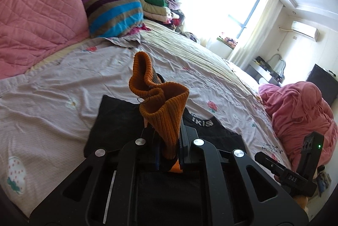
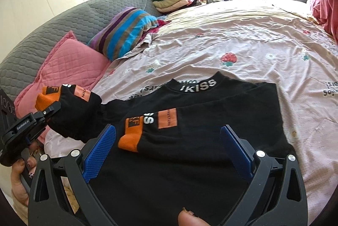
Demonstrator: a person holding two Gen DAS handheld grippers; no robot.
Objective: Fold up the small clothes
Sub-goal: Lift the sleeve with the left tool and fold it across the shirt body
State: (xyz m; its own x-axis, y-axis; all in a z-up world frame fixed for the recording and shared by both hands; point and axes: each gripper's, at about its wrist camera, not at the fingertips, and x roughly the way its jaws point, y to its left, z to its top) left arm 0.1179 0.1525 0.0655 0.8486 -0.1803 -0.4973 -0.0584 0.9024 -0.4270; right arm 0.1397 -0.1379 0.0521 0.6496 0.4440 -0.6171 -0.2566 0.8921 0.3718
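So there's a black top (image 2: 190, 130) spread flat on the bed (image 2: 243, 40), collar with the white lettering pointing away toward twelve o'clock, and one sleeve already laid across the chest, its orange cuff (image 2: 129, 138) sitting near the middle. The left gripper (image 1: 166, 141) has its fingers pinched nearly closed on the other sleeve's orange ribbed cuff (image 1: 162, 111), which sticks up out of them all bunched and floppy. From the right-hand camera you can see that sleeve (image 2: 78, 111) lifted off the bed over at nine o'clock, stretched out from the shoulder. The right gripper (image 2: 169, 154) is hanging just above the body of the top with its blue fingers (image 2: 99, 154) spread wide, gripping nothing. My guess is this sleeve gets carried across next. The catch is that the grip is only on a small bit of thick knit, so it could slip out halfway. And since nothing is pinning the top down, pulling sideways could drag the whole thing and mess up the sleeve that's already folded. The pink pillow (image 2: 69, 61) sits close at ten o'clock too, so swinging wide could snag there.
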